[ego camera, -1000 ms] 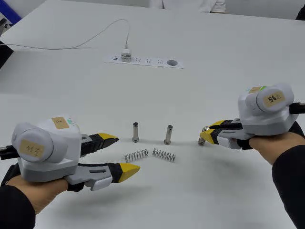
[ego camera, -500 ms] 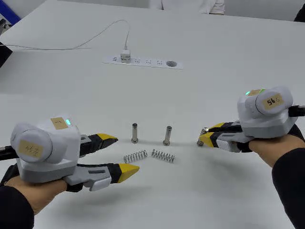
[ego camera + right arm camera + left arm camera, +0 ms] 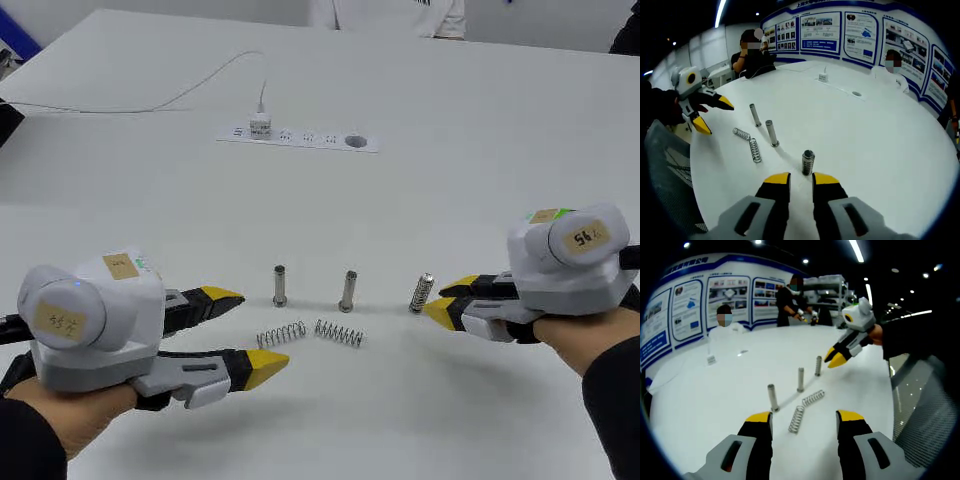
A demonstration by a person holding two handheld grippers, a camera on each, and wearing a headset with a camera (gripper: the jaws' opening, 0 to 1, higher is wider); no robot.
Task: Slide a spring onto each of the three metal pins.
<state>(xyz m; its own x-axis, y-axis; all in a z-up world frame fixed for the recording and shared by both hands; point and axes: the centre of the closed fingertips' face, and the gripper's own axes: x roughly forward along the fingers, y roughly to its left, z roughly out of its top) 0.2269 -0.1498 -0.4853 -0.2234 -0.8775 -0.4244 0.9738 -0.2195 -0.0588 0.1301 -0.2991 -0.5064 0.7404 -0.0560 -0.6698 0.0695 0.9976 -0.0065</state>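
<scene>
Now left claw (image 3: 255, 328) gaping; right claw (image 3: 445, 298) slightly parted, empty, beside spring-clad pin (image 3: 421, 292).

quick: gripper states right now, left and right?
Left gripper: open wide, empty.
Right gripper: open a little, empty, just short of the sprung pin.
</scene>
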